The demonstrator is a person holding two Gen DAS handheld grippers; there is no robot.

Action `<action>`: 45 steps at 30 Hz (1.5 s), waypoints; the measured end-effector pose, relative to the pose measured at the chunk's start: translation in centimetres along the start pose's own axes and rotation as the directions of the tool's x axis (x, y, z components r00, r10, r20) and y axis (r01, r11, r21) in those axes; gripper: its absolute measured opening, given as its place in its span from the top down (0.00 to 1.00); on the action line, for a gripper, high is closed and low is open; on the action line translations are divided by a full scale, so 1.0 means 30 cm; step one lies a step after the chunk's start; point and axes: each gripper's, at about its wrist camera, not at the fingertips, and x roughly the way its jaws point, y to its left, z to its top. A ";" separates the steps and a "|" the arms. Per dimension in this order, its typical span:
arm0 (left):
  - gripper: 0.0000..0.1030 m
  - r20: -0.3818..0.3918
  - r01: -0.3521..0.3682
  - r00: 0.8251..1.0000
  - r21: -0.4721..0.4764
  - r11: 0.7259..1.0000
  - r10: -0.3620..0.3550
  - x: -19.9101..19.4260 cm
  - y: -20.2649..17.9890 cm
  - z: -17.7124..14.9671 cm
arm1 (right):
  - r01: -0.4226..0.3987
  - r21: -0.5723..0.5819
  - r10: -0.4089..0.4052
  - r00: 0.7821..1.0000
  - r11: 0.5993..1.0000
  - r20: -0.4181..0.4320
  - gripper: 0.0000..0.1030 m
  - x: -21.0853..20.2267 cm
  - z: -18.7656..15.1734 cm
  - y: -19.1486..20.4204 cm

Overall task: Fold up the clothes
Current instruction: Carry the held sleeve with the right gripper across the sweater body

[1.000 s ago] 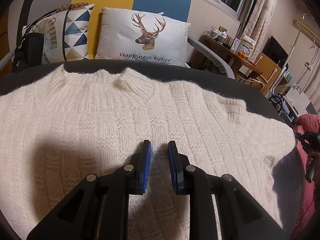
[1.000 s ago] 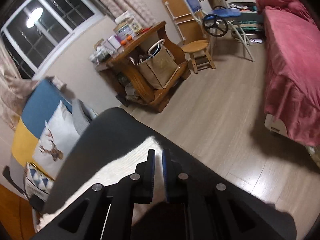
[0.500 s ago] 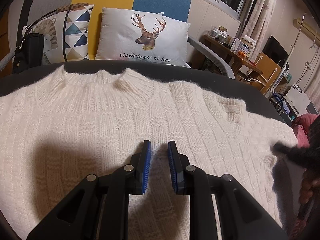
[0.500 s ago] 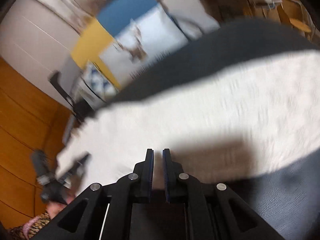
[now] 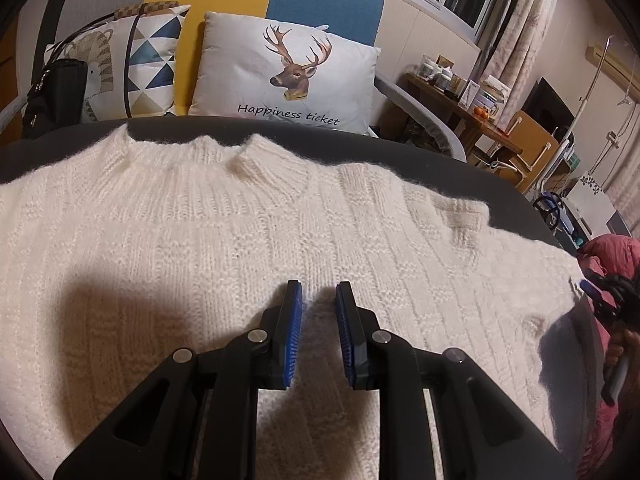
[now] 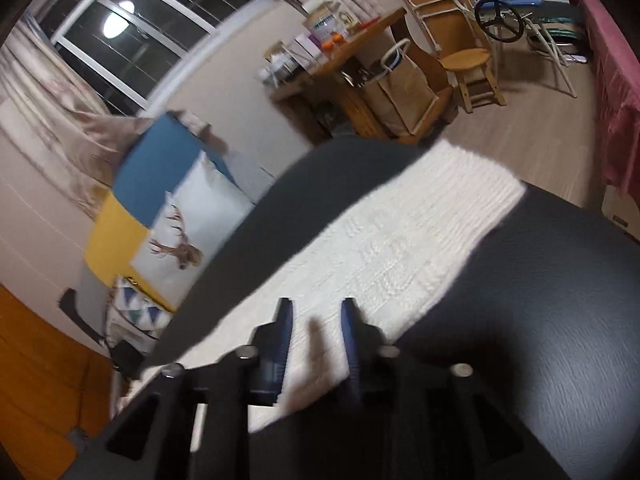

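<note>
A cream knit sweater (image 5: 248, 240) lies spread flat on a dark round table (image 5: 400, 152), its collar (image 5: 208, 156) toward the sofa. My left gripper (image 5: 318, 292) is low over the sweater's chest, its blue-padded fingers (image 5: 294, 316) open with a narrow gap and nothing between them. In the blurred right wrist view, my right gripper (image 6: 316, 312) stands open over the near end of a sleeve (image 6: 400, 240), which stretches away to a ribbed cuff (image 6: 504, 192). The right gripper (image 5: 608, 292), held by a hand, also shows at the sweater's right edge.
Behind the table is a sofa with a deer cushion (image 5: 288, 76), a triangle-patterned cushion (image 5: 148, 60) and a black bag (image 5: 56, 88). A cluttered wooden desk (image 6: 348, 56), a wooden chair (image 6: 468, 60) and a pink-covered bed (image 6: 616, 80) stand around bare wooden floor.
My right gripper has gone from shut to open and swung back over the sleeve at the table's right side. The left gripper and the sweater body have not moved.
</note>
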 end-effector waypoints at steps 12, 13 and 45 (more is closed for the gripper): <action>0.82 -0.004 0.025 1.000 -0.026 0.999 -0.026 -0.002 0.013 0.003 | 0.250 0.101 -0.255 0.966 0.963 0.034 0.74 -0.009 0.075 -0.083; 0.82 -0.005 0.024 1.000 -0.025 0.999 -0.025 -0.002 0.013 0.002 | 0.256 0.103 -0.261 0.965 0.961 0.040 0.74 0.001 0.092 -0.085; 0.14 -0.075 -0.208 0.971 0.196 0.958 0.226 -0.094 -0.062 -0.055 | 0.334 0.097 -0.337 0.941 0.938 0.021 0.93 0.117 0.171 0.070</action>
